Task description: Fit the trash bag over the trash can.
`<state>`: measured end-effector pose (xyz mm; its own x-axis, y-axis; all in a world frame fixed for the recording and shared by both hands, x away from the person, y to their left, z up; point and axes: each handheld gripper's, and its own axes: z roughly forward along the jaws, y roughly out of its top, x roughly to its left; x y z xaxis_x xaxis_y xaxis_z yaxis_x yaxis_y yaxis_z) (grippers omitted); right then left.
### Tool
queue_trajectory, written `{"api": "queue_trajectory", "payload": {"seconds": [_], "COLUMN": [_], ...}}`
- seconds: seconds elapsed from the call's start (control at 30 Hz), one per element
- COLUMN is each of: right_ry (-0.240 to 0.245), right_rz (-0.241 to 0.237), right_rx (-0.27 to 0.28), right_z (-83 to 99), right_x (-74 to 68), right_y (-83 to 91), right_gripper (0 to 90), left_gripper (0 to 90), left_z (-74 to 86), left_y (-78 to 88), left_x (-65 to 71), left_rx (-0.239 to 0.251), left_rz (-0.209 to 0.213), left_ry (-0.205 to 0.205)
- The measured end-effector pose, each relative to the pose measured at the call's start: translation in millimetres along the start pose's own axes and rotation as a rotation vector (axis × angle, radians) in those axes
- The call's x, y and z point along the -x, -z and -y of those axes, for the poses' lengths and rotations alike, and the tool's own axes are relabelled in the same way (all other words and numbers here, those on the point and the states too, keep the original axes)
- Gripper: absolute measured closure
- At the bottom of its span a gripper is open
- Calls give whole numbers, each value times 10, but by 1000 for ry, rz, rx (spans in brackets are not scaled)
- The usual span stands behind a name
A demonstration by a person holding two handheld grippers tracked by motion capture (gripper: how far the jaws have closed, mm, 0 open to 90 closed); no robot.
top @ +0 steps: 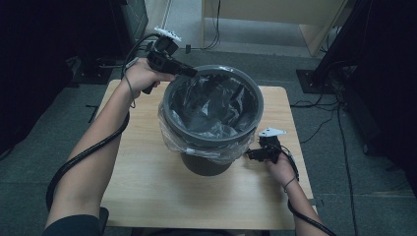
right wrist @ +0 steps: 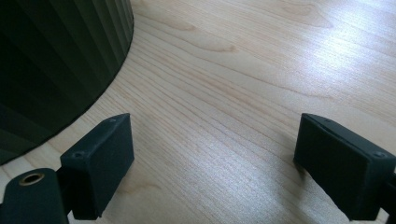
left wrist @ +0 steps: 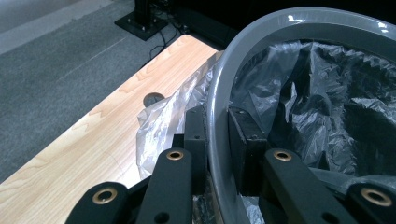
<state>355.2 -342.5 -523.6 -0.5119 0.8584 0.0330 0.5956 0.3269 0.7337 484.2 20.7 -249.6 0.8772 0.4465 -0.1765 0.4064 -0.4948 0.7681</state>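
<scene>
A grey round bin stands in the middle of a small wooden table. A clear plastic bag lines it, and the bag's edge is folded out over the rim and hangs crumpled on the outside. My left gripper is at the bin's far left rim. In the left gripper view it is shut on the rim, one pad outside and one inside. My right gripper sits low by the bin's right side, open over bare wood, with the ribbed bin wall to its left.
The table is barely wider than the bin, with its edges close on all sides. A round cable hole sits in the tabletop near the bag. Grey carpet, cables and black stand bases surround the table.
</scene>
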Motion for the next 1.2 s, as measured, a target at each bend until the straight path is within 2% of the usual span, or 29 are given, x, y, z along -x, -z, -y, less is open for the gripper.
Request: {"api": "queue_trajectory", "payload": {"seconds": [0.33, 0.5, 0.8, 1.03, 1.2], "right_ry": [0, 0, 0, 0, 0], "right_rz": [0, 0, 0, 0, 0], "right_rx": [0, 0, 0, 0, 0], "right_z": [0, 0, 0, 0, 0], "right_x": [0, 0, 0, 0, 0], "right_y": [0, 0, 0, 0, 0], "right_gripper": [112, 112, 112, 112, 112], "left_gripper": [782, 782, 774, 768, 764], "left_z": [21, 30, -1, -21, -17], "left_y": [48, 76, -11, -43, -84], "left_x": [3, 8, -5, 0, 14], "left_rx": [-16, -24, -19, -24, -35], "left_rz": [4, -17, -38, -42, -53], "left_ry": [-10, -24, -20, -36, -64]}}
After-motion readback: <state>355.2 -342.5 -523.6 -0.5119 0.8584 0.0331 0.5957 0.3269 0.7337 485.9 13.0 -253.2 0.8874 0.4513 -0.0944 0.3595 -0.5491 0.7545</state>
